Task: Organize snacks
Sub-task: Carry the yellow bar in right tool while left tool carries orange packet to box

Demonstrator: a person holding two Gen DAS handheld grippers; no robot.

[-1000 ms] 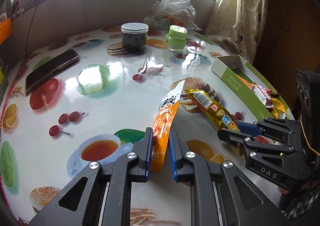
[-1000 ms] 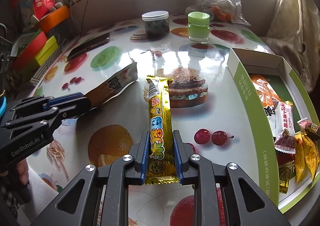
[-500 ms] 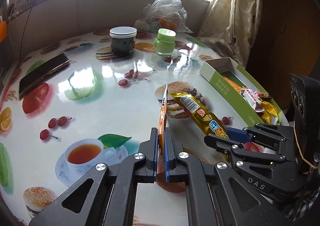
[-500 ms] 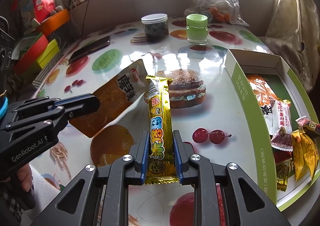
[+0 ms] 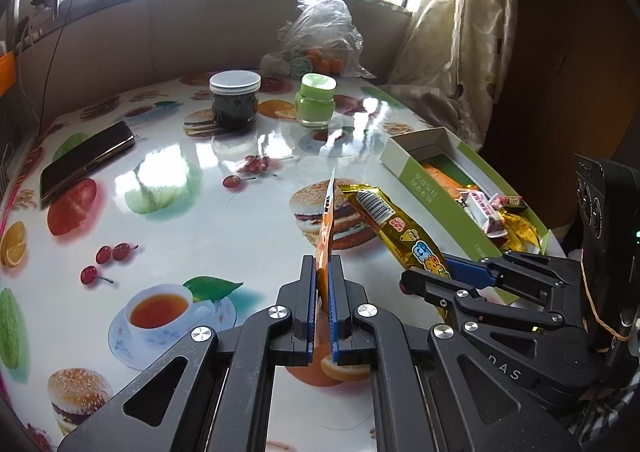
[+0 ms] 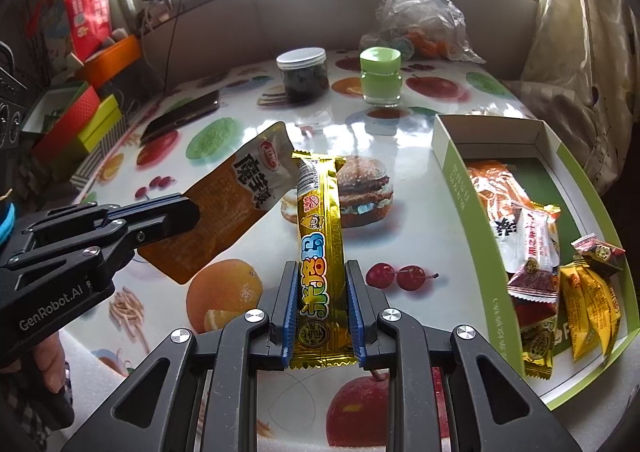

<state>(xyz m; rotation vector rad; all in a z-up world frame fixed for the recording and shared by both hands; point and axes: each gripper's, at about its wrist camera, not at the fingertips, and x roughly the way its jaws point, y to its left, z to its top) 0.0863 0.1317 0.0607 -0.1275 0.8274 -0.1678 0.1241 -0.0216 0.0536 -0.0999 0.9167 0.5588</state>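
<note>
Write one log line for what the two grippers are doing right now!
left gripper: shut on orange packet | right gripper: shut on gold bar | both lifted off table | box: holds other snacks

Orange snack pouch (image 6: 224,211) held clear of the table, edge-on upright. Gold snack bar (image 6: 320,252) clamped lengthwise. Green-walled box (image 6: 468,211) holds assorted wrapped snacks

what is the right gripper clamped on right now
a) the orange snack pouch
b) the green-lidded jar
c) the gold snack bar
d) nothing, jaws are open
c: in the right wrist view the right gripper has its blue pads pressed on both sides of the gold snack bar, while the orange snack pouch is in the left gripper.
</note>
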